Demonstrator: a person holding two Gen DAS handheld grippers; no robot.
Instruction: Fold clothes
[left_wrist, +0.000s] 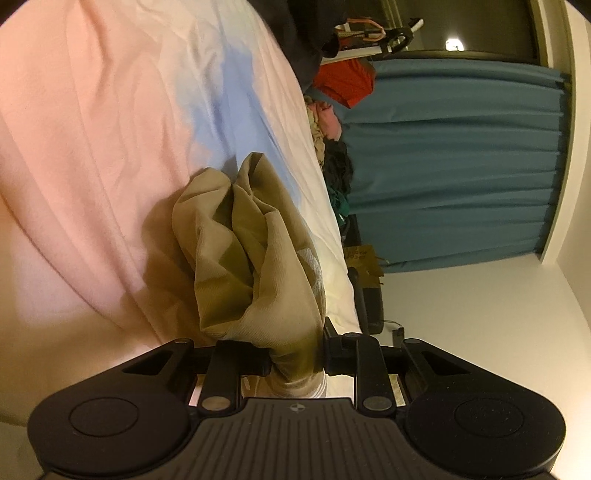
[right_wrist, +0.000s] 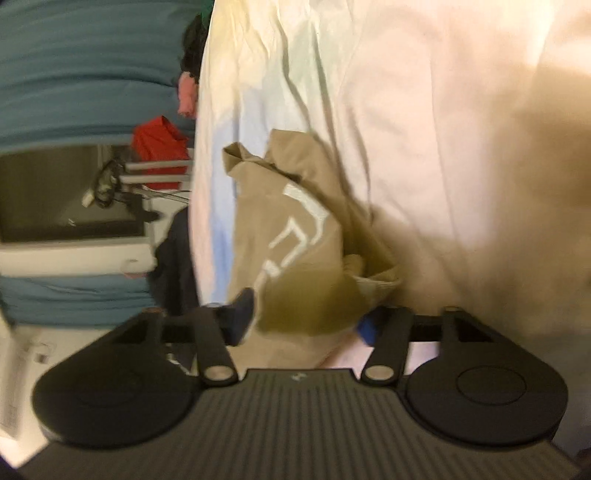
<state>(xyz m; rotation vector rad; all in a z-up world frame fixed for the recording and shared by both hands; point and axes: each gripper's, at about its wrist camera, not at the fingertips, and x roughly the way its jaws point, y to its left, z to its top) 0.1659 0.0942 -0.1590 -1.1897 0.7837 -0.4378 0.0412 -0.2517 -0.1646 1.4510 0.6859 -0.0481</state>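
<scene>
The left gripper (left_wrist: 295, 360) is pinched tight on a bunched fold of the tan garment (left_wrist: 255, 251), which rises from between the fingers toward twelve o'clock in the left wrist view and drapes over the bed sheet (left_wrist: 92, 147), a pale pink and white cover with a blue patch. The right gripper (right_wrist: 303, 321) has its fingers spread wide, one blue-padded fingertip (right_wrist: 240, 314) at about nine o'clock of the cloth's lower edge and the other at about three o'clock; the fabric lies between them, but I cannot tell whether either pad is actually touching it, and the blur does not help.

The garment lies crumpled on the bed near its edge, not yet flattened. The main risk, as I judge it, is that the left pinch holds several layers at once, so a lift would drag the whole bundle rather than open it. A wide right grasp could also close on sheet along with cloth, pulling the cover up.

The right wrist view shows a white printed design (right_wrist: 299, 229) on the garment's face, only a sliver of which appears from the left. The left wrist view alone shows a pile of other clothes (left_wrist: 332, 147) beyond the bed at about one o'clock, before a teal curtain (left_wrist: 461, 162).
</scene>
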